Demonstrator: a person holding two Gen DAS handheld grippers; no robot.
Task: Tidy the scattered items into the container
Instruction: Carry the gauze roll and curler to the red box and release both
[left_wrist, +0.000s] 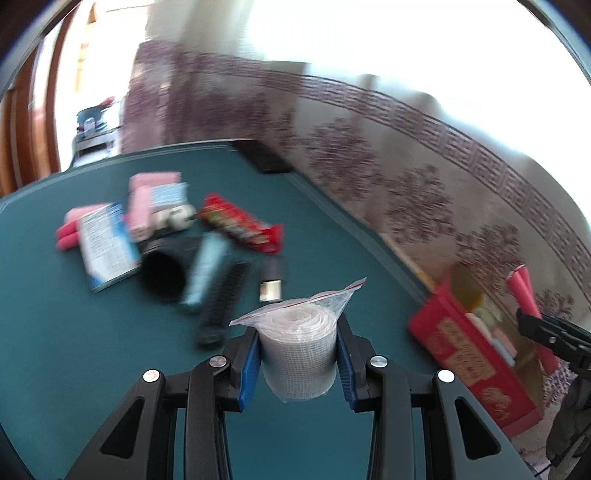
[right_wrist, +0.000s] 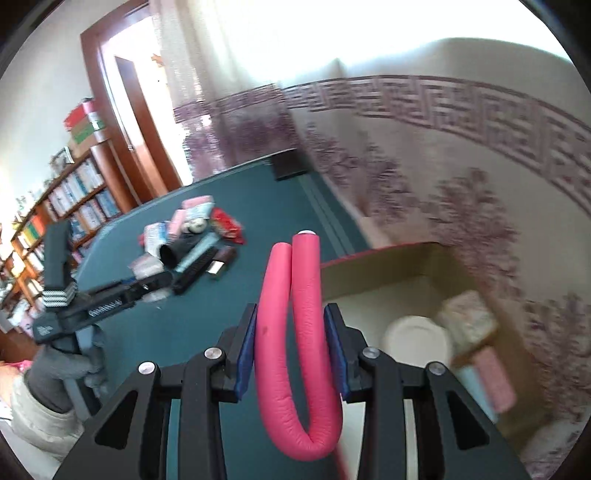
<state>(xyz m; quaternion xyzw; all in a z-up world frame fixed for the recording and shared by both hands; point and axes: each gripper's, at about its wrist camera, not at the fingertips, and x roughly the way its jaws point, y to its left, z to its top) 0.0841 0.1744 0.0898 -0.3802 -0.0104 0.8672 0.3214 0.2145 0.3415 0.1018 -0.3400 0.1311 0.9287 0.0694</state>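
Note:
My left gripper (left_wrist: 298, 354) is shut on a white gauze roll in a clear zip bag (left_wrist: 299, 343), held above the green table (left_wrist: 74, 350). My right gripper (right_wrist: 290, 350) is shut on a pink foam rod (right_wrist: 295, 332) bent double, held beside the open red cardboard box (right_wrist: 388, 266). The box (left_wrist: 469, 354) holds a white round lid (right_wrist: 417, 339) and pastel packets (right_wrist: 469, 321). The right gripper with the rod (left_wrist: 522, 295) shows over the box in the left wrist view. A pile of scattered items (left_wrist: 166, 240) lies on the table.
The pile holds a red snack wrapper (left_wrist: 240, 223), a black cup (left_wrist: 162, 273), a black comb (left_wrist: 221, 302), a blue tube (left_wrist: 205, 271), pink rods (left_wrist: 68, 230) and packets. A patterned curtain (left_wrist: 406, 177) runs along the table's right edge. A bookshelf (right_wrist: 55, 221) stands left.

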